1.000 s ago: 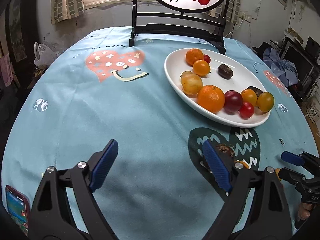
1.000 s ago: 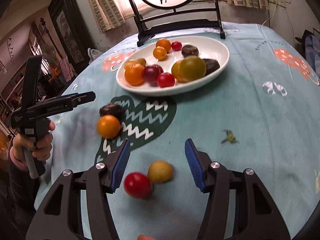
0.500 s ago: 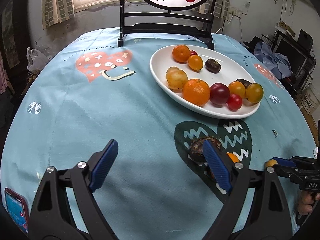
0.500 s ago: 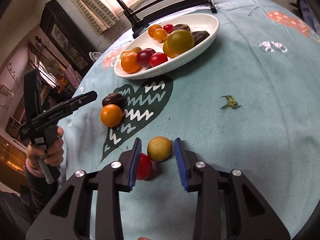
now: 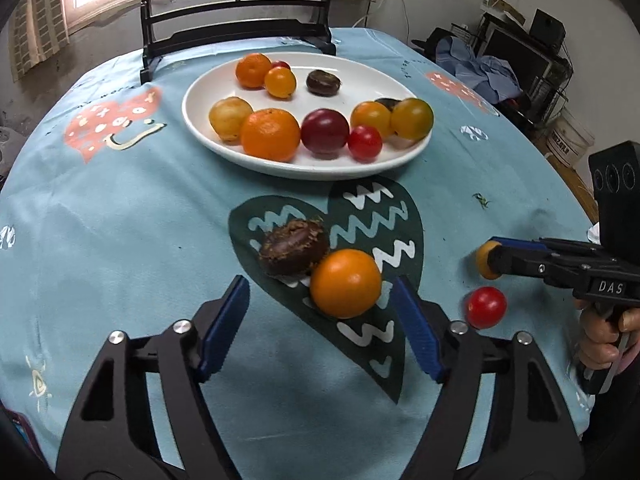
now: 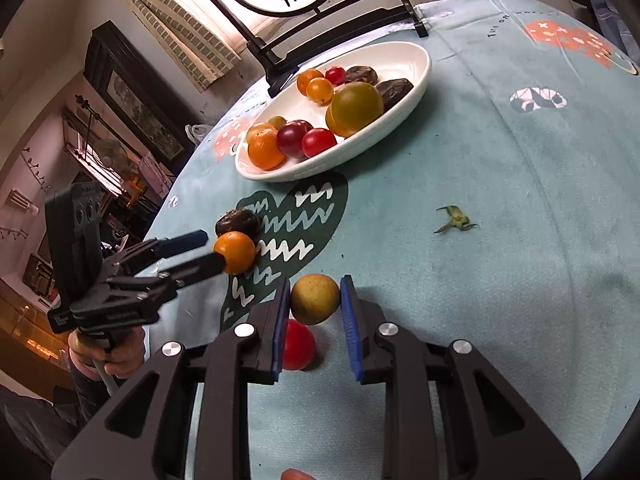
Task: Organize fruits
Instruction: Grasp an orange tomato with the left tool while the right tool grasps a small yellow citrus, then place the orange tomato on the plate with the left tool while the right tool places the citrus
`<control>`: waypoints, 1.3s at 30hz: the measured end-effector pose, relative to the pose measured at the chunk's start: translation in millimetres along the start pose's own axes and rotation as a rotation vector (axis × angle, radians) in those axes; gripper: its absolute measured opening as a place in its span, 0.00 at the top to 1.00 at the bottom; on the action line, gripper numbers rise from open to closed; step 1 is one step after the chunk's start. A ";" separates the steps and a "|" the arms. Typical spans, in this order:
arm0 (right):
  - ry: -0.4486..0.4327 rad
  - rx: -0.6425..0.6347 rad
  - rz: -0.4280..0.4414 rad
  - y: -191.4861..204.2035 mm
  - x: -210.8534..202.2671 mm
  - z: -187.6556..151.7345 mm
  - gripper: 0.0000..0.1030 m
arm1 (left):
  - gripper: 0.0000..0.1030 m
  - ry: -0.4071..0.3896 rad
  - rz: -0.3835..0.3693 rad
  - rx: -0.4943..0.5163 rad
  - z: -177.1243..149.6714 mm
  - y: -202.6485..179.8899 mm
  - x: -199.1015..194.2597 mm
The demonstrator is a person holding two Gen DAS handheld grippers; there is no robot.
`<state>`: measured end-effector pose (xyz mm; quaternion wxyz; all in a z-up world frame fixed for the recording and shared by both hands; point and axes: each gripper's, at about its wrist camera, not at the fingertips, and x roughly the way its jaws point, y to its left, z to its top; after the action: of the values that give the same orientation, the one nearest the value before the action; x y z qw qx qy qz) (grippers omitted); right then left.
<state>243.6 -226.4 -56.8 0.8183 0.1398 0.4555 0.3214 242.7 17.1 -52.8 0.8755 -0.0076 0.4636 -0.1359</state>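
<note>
A white oval plate (image 5: 208,92) (image 6: 420,76) on the blue tablecloth holds several fruits. In front of it lie a dark brown fruit (image 5: 294,246) (image 6: 237,222) and an orange fruit (image 5: 346,283) (image 6: 235,252), touching. My left gripper (image 5: 322,312) (image 6: 200,250) is open, its jaws on either side of the orange fruit. My right gripper (image 6: 313,304) (image 5: 494,258) is shut on a yellow fruit (image 6: 315,299) (image 5: 485,264), which rests on the cloth. A red tomato (image 6: 296,345) (image 5: 485,306) lies just left of the right gripper's left finger.
A black wooden stand with a round painted panel (image 5: 236,28) (image 6: 320,24) stands behind the plate. A small green stem scrap (image 6: 454,220) (image 5: 480,200) lies on the cloth to the right. A phone (image 5: 20,432) lies at the near left table edge.
My left gripper has moved forward and right, so the orange fruit now sits between its open jaws. My right gripper has closed from wide open onto the yellow fruit.
</note>
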 end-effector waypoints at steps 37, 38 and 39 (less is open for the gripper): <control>-0.225 -0.219 -0.154 56.8 25.3 80.0 0.75 | 0.61 -0.198 -0.019 -0.117 65.9 11.3 -16.6; -0.232 -0.223 -0.162 58.2 29.3 85.1 0.75 | 0.61 -0.200 -0.013 -0.122 69.3 13.5 -15.6; -0.237 -0.229 -0.173 58.9 31.8 88.9 0.75 | 0.61 -0.202 -0.004 -0.127 73.2 15.8 -13.5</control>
<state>306.3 -155.6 1.7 0.9013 0.0431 0.3269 0.2810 298.8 27.3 -2.4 0.9152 -0.0777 0.3807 -0.1067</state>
